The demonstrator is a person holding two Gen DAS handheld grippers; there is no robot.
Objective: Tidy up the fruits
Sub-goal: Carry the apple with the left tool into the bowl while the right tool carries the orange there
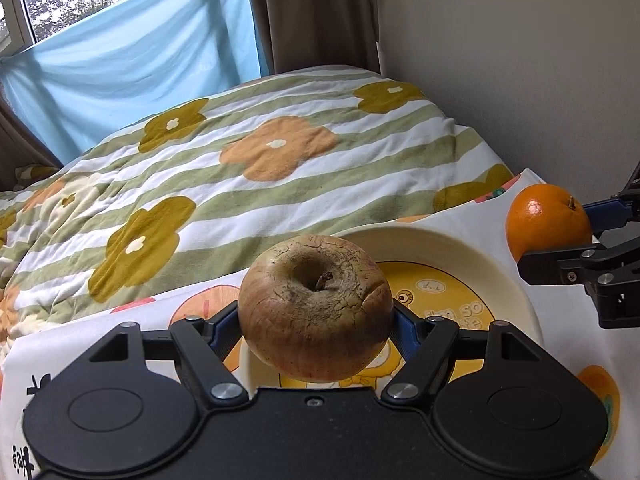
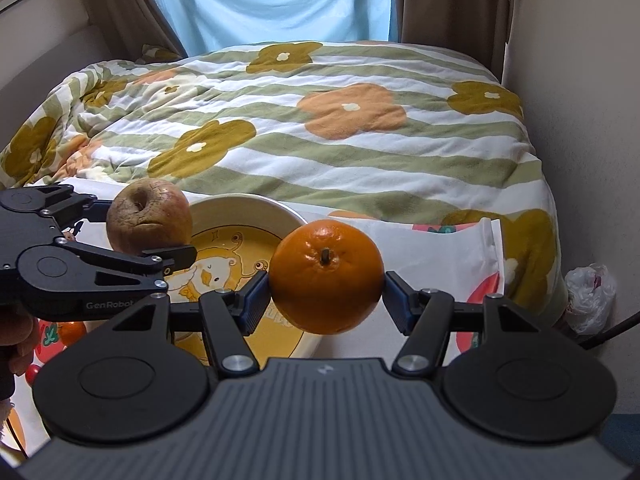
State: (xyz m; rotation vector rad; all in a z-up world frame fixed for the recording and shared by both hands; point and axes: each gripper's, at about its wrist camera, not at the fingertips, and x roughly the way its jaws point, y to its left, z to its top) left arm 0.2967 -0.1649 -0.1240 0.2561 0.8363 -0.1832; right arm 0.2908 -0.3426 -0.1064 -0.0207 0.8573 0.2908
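Observation:
A wrinkled brownish apple (image 1: 316,306) is clamped between the blue pads of my left gripper (image 1: 318,324), stem up, above the near left rim of a cream bowl (image 1: 516,280) with a yellow cartoon bottom. My right gripper (image 2: 325,294) is shut on an orange (image 2: 326,276), also stem up, over the bowl (image 2: 240,206) at its right side. In the right wrist view the apple (image 2: 149,216) and left gripper (image 2: 148,240) hang at the bowl's left. In the left wrist view the orange (image 1: 547,220) and right gripper (image 1: 560,236) sit at the bowl's right.
The bowl rests on a white cloth (image 2: 440,248) printed with fruit, laid on a bed with a green-striped flowered quilt (image 2: 320,128). A wall runs along the right, with a plastic bag (image 2: 590,296) on the floor. Curtains and a blue sheet (image 1: 132,68) hang behind the bed.

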